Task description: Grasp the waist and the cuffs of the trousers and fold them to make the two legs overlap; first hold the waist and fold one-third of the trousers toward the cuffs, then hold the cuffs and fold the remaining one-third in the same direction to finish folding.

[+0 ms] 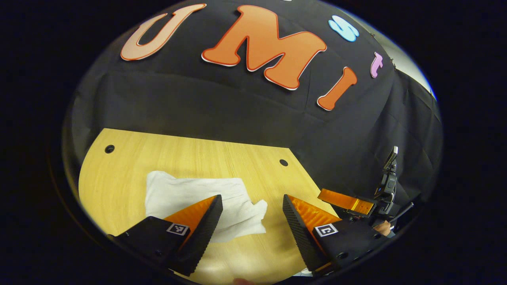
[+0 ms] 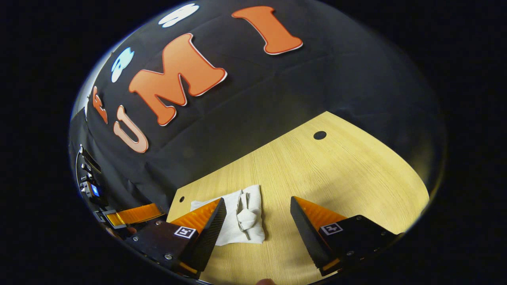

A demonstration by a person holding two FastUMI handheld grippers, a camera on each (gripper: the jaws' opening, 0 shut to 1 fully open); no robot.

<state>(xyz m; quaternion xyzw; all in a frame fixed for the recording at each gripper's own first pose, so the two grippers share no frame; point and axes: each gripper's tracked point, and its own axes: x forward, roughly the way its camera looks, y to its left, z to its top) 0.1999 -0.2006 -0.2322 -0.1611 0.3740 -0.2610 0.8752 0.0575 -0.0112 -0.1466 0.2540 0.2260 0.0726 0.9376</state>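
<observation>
left tongs (image 1: 252, 206) gape wide above a wooden table (image 1: 190, 158), holding nothing. white trousers (image 1: 198, 198), folded into a small rumpled bundle, lie flat on the table just ahead of them, partly behind their left finger. right tongs (image 2: 257, 208) also gape wide and empty, the trousers (image 2: 245, 217) lying between their fingers, nearer the left one, touching neither.

The left gripper (image 1: 252, 204) and the right gripper (image 2: 258, 206) both hang with fingers spread wide, holding nothing.
</observation>
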